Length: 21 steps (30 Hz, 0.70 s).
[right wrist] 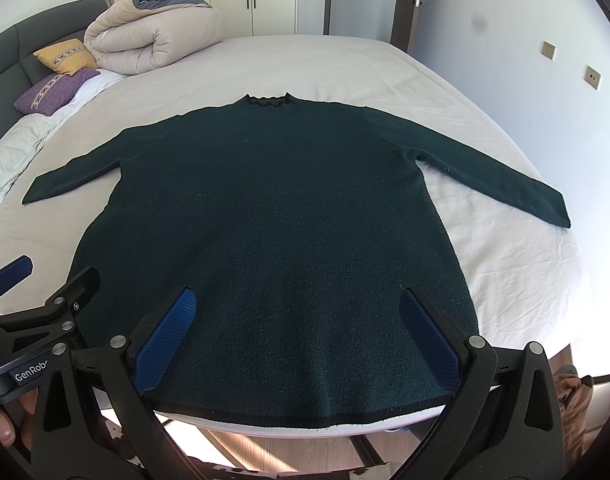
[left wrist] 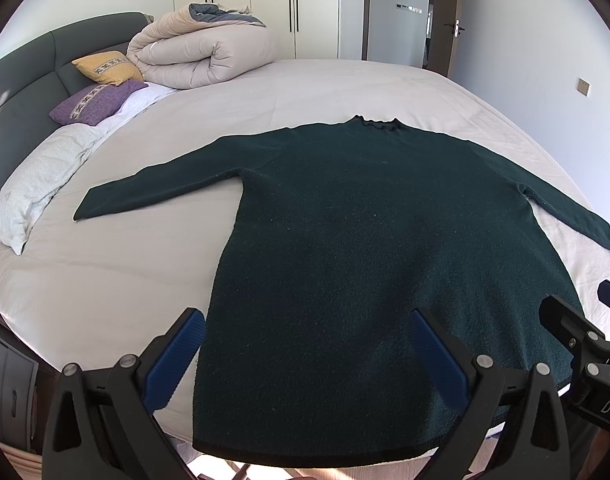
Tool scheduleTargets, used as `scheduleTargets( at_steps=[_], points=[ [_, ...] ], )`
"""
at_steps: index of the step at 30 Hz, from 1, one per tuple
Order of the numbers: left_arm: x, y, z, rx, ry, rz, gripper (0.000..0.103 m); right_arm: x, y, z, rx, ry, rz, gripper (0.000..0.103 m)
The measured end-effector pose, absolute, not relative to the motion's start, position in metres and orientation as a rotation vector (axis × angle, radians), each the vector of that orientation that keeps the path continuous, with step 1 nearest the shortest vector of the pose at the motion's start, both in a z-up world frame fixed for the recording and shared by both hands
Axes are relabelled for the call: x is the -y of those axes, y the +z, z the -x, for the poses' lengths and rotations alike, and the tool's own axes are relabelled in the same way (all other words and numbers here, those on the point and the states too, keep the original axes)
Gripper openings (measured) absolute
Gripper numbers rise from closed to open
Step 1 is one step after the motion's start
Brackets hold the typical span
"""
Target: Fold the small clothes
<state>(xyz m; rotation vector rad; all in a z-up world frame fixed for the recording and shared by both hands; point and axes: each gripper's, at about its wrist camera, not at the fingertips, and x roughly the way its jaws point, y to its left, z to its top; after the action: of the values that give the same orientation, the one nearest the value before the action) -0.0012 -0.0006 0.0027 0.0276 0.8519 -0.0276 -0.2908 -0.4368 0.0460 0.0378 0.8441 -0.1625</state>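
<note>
A dark green long-sleeved sweater (left wrist: 345, 240) lies flat on the bed, collar far, hem at the near edge, both sleeves spread out; it also shows in the right wrist view (right wrist: 273, 220). My left gripper (left wrist: 305, 344) is open and empty above the hem's left part. My right gripper (right wrist: 297, 328) is open and empty above the hem's middle. The left gripper also shows at the left edge of the right wrist view (right wrist: 45, 284), and the right gripper at the right edge of the left wrist view (left wrist: 585, 320).
The bed sheet (left wrist: 125, 272) is pale. A rolled beige duvet (left wrist: 201, 52), a yellow cushion (left wrist: 107, 66), a purple cushion (left wrist: 95, 102) and a white pillow (left wrist: 33, 184) sit at the far left by the dark headboard (left wrist: 21, 80). Wardrobes and a door stand behind.
</note>
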Motion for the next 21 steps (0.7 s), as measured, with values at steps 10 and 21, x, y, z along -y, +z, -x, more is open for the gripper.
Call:
scheduleTargets(
  at_steps=[10,21],
  points=[
    [0.0025,0.0025,0.0003,-0.853,-0.027,-0.025,0.103,0.4376,0.0461,0.2905,-0.845,-0.162,-0.038,0.103],
    [-0.0001,0.001,-0.0008,-0.856,-0.034,-0.012,0.103,0.4366,0.0457,0.2912,-0.846,-0.162,-0.037,0.103]
  ],
)
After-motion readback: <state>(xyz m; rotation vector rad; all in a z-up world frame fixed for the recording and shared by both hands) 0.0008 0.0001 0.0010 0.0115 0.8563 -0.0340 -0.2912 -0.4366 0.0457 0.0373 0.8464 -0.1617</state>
